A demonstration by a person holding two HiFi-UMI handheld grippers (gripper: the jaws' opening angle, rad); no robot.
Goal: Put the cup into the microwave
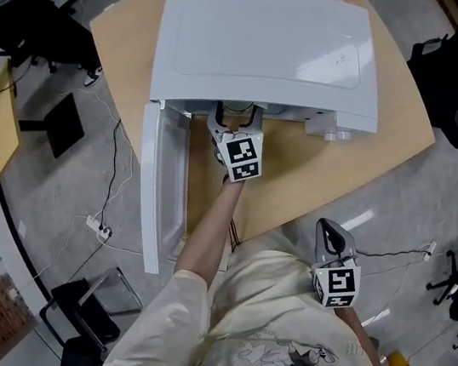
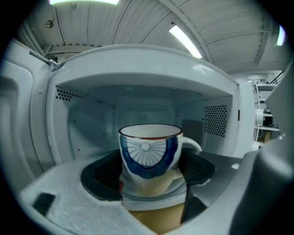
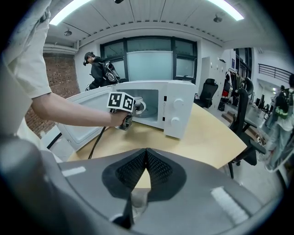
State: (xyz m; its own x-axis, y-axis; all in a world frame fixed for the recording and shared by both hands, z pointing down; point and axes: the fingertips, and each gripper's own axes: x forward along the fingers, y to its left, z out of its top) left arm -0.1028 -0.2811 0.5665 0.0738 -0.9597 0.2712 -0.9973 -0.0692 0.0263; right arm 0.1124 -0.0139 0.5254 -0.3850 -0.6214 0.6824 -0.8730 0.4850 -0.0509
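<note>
Door of the microwave is swung open, hanging toward 7 o'clock of the body in the head view. Left hand-held gripper is at the cavity mouth, jaws spread to cup width and clamped on the cup by its sides. The cup is upright, handle at 3 o'clock in the left gripper view, cavity walls around and behind it. A clear glass plate shows under the cup base; can't tell if it touches. Bare tabletop shows at 6 o'clock below the jaws, so the gripper body is outside.

Right hand-held gripper has jaws closed together on nothing, held back near the torso at 4 o'clock of the left one.

Judgement: carry mostly done. Left to do: seat the cup, let go, pull out.
</note>
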